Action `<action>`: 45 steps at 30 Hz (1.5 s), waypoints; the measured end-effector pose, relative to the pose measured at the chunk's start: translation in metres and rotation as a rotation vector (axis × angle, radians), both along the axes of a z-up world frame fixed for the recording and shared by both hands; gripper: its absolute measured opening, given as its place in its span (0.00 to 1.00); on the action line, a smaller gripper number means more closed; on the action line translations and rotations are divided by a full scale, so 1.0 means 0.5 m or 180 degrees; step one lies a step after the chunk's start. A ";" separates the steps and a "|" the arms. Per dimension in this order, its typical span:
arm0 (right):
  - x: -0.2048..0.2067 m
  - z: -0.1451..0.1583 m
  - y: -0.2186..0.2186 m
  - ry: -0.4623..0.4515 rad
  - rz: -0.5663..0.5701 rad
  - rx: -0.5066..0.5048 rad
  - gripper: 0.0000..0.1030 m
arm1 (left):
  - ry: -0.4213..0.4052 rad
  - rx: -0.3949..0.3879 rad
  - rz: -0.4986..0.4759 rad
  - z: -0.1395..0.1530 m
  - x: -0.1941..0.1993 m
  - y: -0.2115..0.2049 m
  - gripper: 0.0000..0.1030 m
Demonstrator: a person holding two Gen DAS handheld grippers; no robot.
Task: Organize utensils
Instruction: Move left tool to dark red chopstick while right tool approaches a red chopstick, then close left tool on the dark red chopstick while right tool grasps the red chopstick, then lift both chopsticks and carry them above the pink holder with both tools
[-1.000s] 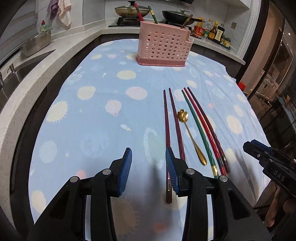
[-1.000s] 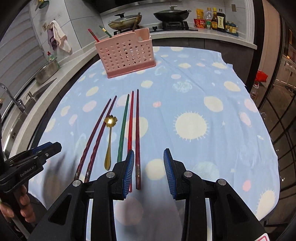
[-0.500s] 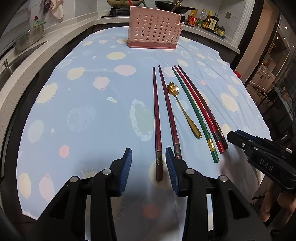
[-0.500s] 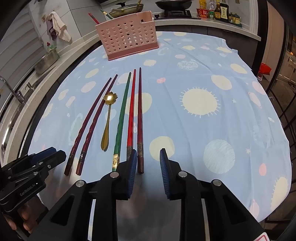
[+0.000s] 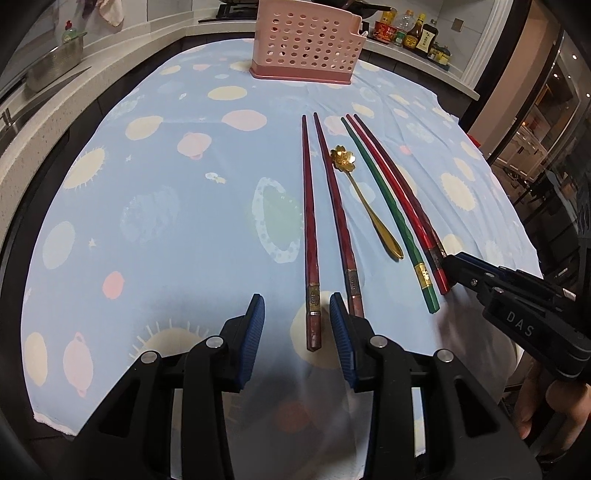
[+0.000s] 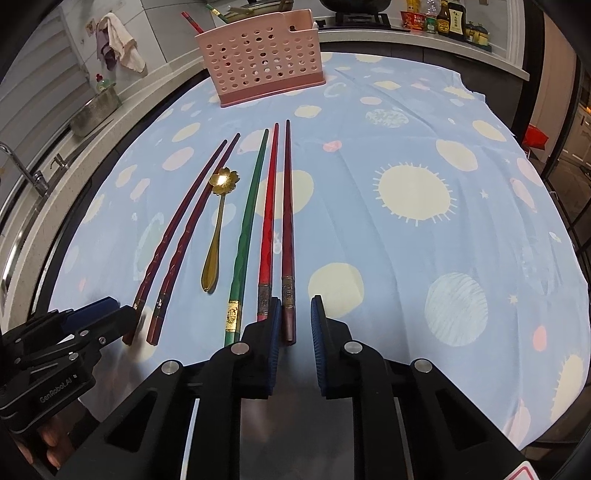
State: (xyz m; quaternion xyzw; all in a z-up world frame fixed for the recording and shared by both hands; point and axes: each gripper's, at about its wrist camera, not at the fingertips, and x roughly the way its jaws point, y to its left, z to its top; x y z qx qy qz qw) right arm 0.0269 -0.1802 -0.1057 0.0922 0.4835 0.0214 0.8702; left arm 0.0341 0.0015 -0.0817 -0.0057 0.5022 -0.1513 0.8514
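My left gripper [image 5: 297,325] had its jaws spread, the butt end of the leftmost dark red chopstick [image 5: 309,236] lying between them on the surface, and its twin [image 5: 338,218] ran just beside the right-hand pad. My right gripper [image 6: 294,325] also had its jaws spread, narrower, around the butt of the rightmost dark red chopstick [image 6: 287,221], not yet pinching it. From the left camera, "DAS" read in pale letters on the right gripper's body; from the right camera, "GenRobot.AI" read on the left gripper's body [image 6: 55,384]. The green chopstick [image 6: 247,229] carried a gold band with characters I could not make out, and the bright red chopstick [image 6: 269,218] lay between it and the one I straddled. The gold flower-bowled spoon [image 6: 218,221] lay between the two groups, bowl toward the far side. The pink perforated utensil holder [image 6: 260,62] stood upright near the far edge of the blue spotted tablecloth [image 6: 424,240], with chopstick tops showing behind it. The sauce bottles [image 6: 443,16] on the back counter had labels too small to read. To the right of the chopsticks the cloth lay wide and bare out to its hanging edge; the butt ends lay near the cloth's near edge.
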 end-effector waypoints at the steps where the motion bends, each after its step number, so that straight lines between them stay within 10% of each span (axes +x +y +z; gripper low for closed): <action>1: 0.001 0.000 -0.001 0.0002 0.0002 -0.0003 0.14 | 0.0005 -0.0005 -0.0001 -0.001 0.000 0.000 0.34; 18: 0.006 -0.006 0.011 -0.0020 0.0056 -0.0123 0.09 | -0.0022 0.0041 -0.0047 -0.006 0.001 -0.004 0.08; 45: -0.012 0.139 -0.038 -0.0546 -0.0138 0.0131 0.07 | -0.0445 -0.0239 0.0133 0.147 0.016 0.016 0.07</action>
